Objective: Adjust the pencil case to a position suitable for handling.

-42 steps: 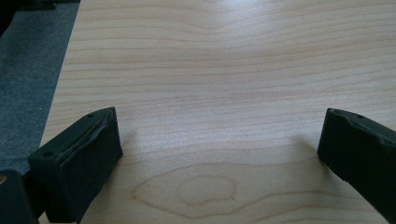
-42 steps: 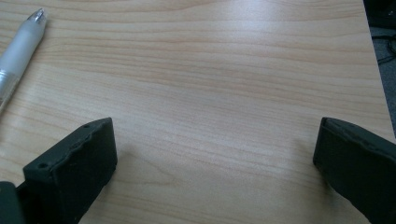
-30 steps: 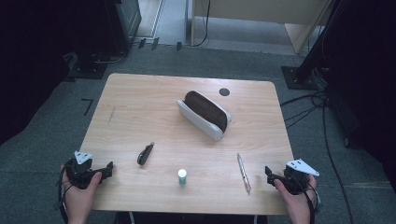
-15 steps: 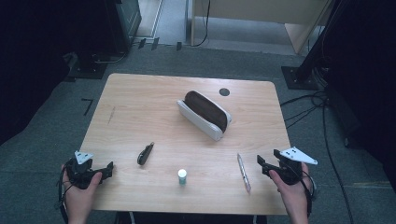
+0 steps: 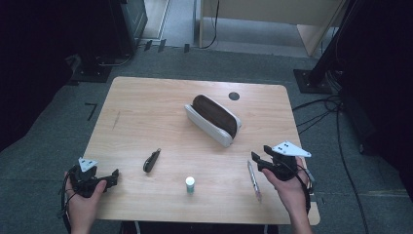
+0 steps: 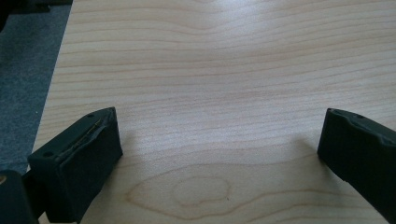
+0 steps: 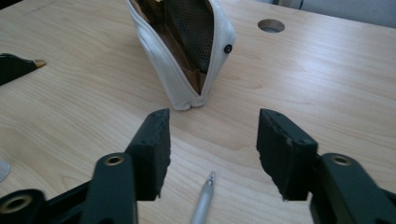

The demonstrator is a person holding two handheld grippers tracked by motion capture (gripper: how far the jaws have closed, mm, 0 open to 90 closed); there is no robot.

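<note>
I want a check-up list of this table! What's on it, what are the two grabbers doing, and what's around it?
Surface: light wooden table, with a round hole near the far edge.
Job's things: silver pen lying flat beside the right hand-held gripper; white pencil case unzipped, dark inside.
Clutter: dark folded tool and a small white, green-capped bottle near the front edge.
Grippers: left hand-held gripper open over bare wood. Right hand-held gripper has just been closing its jaws; they are apart, nothing pressed, pen tip below the gap.
Cables: black cables on the floor right of the table.
Surroundings: grey carpet, dark stands, pale wooden furniture behind.
</note>
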